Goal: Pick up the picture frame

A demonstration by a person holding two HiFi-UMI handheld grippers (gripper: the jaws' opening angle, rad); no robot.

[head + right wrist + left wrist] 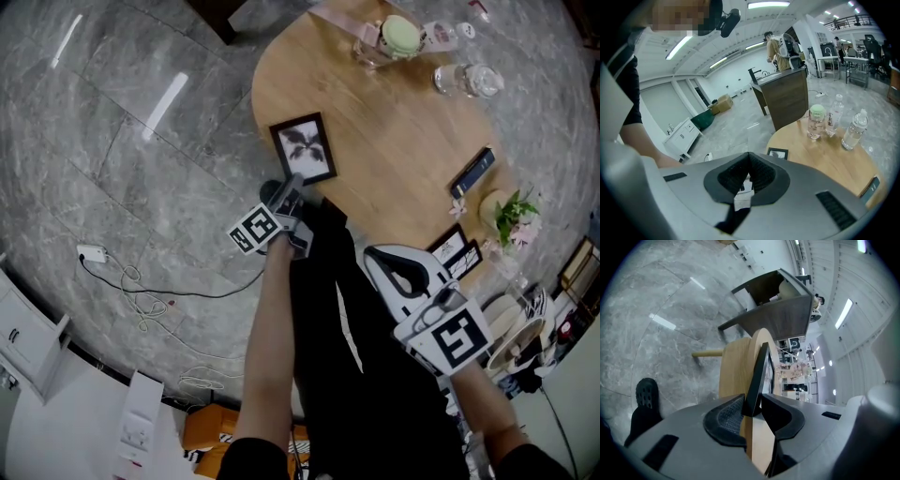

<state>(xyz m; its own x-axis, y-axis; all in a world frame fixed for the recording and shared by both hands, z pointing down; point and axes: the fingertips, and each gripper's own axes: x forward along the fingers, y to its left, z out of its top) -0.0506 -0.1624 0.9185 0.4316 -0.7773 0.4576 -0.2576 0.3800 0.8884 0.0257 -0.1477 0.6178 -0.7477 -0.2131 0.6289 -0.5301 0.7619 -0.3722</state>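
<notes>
step: lift | left gripper pinches black rectangular picture frame at its 6 o'clock edge | right gripper pressed together, empty | tip: squeeze firm, raise level

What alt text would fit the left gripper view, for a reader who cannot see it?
The left claw grips the near edge of a black picture frame, seen edge-on, at the rim of a round wooden table. Behind are a grey marble floor and a dark cabinet.
</notes>
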